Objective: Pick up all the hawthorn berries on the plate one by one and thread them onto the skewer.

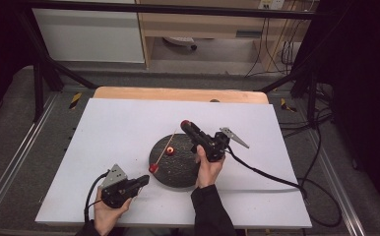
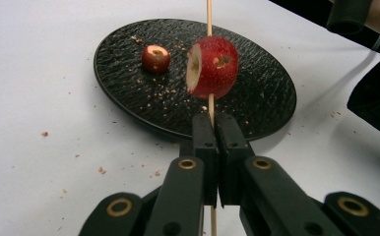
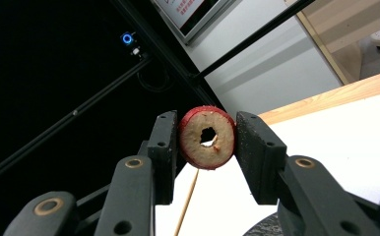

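Skewer (image 2: 210, 105) in shut left jaws, near plate (image 2: 129, 105) edge.

**Rough plate, glossy fruit**

The black plate (image 2: 129, 93) is looking matt and pebbled, crumbs clinging. The red fruit (image 2: 212, 66) is showing glossy speckled skin and pale grainy flesh. The wooden skewer (image 2: 209, 14) is looking smooth; the white table (image 2: 40, 59) matt.
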